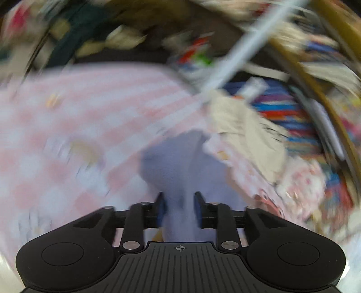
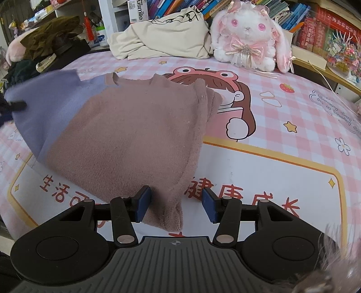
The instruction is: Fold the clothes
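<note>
The left gripper has its fingers closed on fabric, while the right gripper is spread wide.

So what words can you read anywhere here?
"usmile": white box on the shelf, first letter cut off.
"生活可": red print on the pink sheet, left of the brown sweater.
"健康成长": red print, right of it.
Cursive at the sheet's right edge, book spines: too small.
Left wrist view: blurred.
</note>
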The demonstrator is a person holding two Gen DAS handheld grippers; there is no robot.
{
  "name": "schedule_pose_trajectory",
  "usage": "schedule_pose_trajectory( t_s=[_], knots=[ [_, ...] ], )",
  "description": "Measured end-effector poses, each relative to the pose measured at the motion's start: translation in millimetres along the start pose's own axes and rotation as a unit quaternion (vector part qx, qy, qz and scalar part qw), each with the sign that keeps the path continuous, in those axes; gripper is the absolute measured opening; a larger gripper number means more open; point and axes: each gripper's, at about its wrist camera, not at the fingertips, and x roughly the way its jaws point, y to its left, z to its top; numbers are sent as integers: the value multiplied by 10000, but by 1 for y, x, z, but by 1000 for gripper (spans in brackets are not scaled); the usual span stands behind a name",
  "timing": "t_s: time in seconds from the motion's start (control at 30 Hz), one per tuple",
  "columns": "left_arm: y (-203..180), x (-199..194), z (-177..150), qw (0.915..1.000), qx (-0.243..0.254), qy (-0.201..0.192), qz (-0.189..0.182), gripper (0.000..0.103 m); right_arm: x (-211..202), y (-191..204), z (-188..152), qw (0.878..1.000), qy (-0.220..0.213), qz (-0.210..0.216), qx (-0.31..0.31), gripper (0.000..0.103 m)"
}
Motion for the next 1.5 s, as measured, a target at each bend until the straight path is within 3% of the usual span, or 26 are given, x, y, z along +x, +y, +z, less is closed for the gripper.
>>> schedule_pose_trajectory(
  t_s=[0.07,0.17,0.57,1.0,1.13,1.27,1.5],
  knots=[
    [18,11,1,9979,-597,255,46,37,0,0,0,10000,2,4,26,48],
    [27,19,-3,9964,-795,275,-44,39,0,0,1,10000,8,4,56,48],
    [33,28,2,9944,-1019,117,-256,38,-1,-1,1,9999,3,16,112,48],
    [37,27,4,9931,-1153,171,-155,20,-1,-7,0,9997,-58,237,32,48],
    [24,23,7,9964,-830,152,-81,11,-1,-8,0,9993,-91,350,-107,48],
    [-6,8,7,9995,-145,-67,-277,9,-1,-9,-1,9982,-159,452,-357,48],
    [-63,-14,0,9946,795,-416,-520,9,2,-16,0,9951,-185,755,-604,48]
  ],
)
